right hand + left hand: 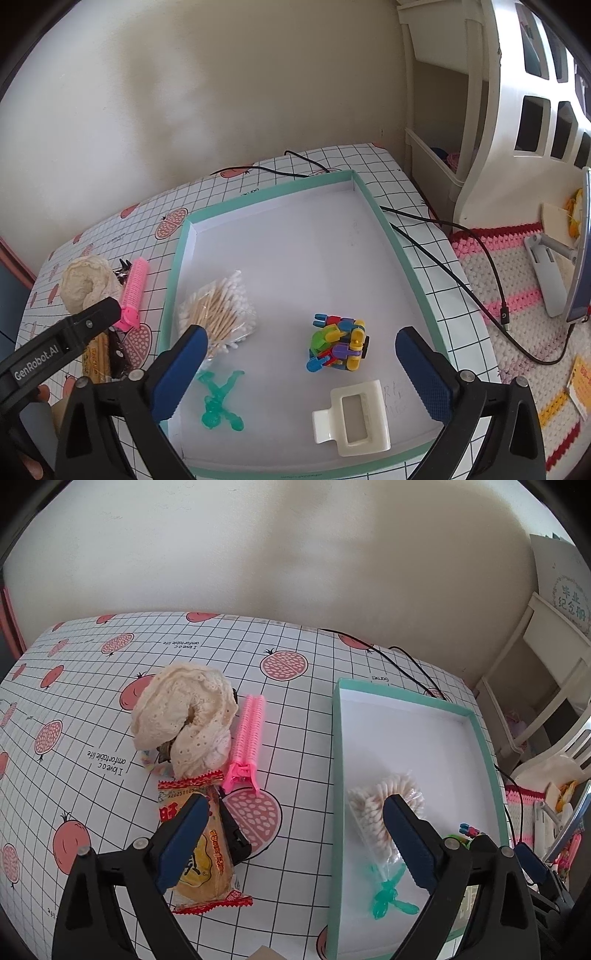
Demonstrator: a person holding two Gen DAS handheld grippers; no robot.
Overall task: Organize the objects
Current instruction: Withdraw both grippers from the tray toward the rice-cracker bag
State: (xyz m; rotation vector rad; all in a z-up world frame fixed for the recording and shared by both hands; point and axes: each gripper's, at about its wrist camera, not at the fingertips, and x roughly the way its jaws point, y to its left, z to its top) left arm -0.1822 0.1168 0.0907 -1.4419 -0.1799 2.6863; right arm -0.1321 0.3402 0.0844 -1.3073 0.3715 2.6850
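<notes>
Both grippers hung open-fingered over the checked table (295,716): the left gripper (295,834) above a snack packet (210,853) beside the green-rimmed box (177,258), the right gripper (299,365) above cotton swabs (221,314), toy blocks (338,343) and a white clip (354,417) inside it.

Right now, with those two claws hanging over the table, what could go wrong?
Two likely risks. The snack pack overlaps a dark packet, so the open left claw might drag both. The cream cloth is floppy and touches the pink roller; lifting it could snag or knock the roller before reaching the box.
</notes>
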